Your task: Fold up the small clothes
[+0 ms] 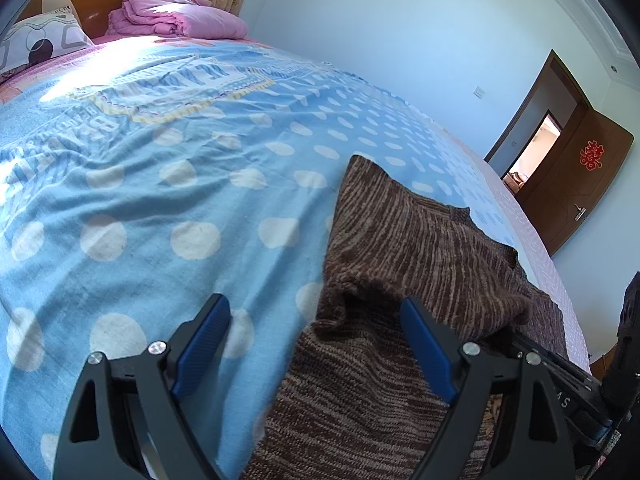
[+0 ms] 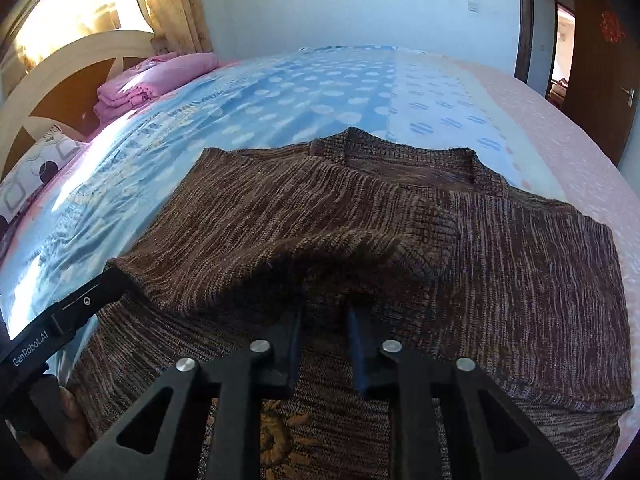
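The sweater (image 2: 360, 216) is spread on the bedspread (image 1: 160, 184) at the near edge of the bed, its collar (image 2: 408, 160) turned away from the grippers. A folded quilt (image 1: 176, 16) and a pillow (image 1: 40, 40) are placed at the headboard (image 2: 60, 80), far left of the sweater. A door (image 1: 576, 184) is found beyond the bed's right side.

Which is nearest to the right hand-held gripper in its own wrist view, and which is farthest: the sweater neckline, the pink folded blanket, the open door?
From the right hand-held gripper:
1. Sweater neckline, straight ahead on the brown sweater.
2. Pink folded blanket, far left, by the headboard.
3. Open door, far right, beyond the bed.
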### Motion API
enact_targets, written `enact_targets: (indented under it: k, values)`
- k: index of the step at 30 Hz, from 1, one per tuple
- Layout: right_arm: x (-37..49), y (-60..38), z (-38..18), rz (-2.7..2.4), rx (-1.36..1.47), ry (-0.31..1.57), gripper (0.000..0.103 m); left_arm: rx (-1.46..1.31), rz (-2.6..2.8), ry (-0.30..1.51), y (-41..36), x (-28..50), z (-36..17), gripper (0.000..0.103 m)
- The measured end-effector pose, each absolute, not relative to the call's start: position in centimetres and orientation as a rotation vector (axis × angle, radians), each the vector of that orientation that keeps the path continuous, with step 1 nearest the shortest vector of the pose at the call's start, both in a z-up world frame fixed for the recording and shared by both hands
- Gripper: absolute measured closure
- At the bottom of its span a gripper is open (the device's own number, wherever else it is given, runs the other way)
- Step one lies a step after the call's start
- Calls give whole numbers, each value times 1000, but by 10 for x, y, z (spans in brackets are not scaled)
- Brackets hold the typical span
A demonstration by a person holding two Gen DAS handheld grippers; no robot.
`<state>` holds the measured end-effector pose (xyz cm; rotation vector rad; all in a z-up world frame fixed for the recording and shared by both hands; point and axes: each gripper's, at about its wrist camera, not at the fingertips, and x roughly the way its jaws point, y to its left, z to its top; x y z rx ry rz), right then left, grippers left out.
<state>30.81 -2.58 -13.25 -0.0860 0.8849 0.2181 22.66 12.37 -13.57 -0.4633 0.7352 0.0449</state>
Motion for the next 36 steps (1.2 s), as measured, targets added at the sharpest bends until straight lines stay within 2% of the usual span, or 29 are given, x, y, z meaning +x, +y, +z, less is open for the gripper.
enact_targets:
  k: [7,11,12,13,15,18,22,28,29,30,31,32,34,36]
  values:
    - [293,-47,-79,218,-163,817,92,-465,41,734,124,226,-136,13]
    - [285,-50,-77,239,-241,849,89,-465,42,734,124,226,-136,13]
    - [283,-51,-84,255,-252,878,79,-465,41,734,124,226,-136,13]
    - [284,-53,-95,267,-265,926,64,-465,41,734,124,226,-136,13]
    - [282,-58,-112,263,-281,981,55,-466,41,734,124,227,-136,13]
    - [279,-76,-114,252,-225,982,55,-465,41,733,124,226,-136,13]
    - [295,-127,-87,228,86,893,55,-465,41,733,124,227,-136,13]
    - [355,-151,-104,225,375,953,56,-465,41,733,124,227,-136,12]
    - [364,-149,-110,223,397,976,56,-464,41,734,124,227,-136,12]
    - [373,-146,-115,220,408,993,65,-464,42,733,124,227,-136,12]
    - [377,-140,-122,229,409,1004,89,-464,41,734,124,227,-136,12]
    - [382,-135,-125,243,404,1019,99,-463,40,734,124,227,-136,12]
    - [387,-121,-124,275,371,1026,99,-463,39,733,124,227,-136,12]
    - [384,-109,-107,289,299,948,99,-464,37,733,124,227,-136,11]
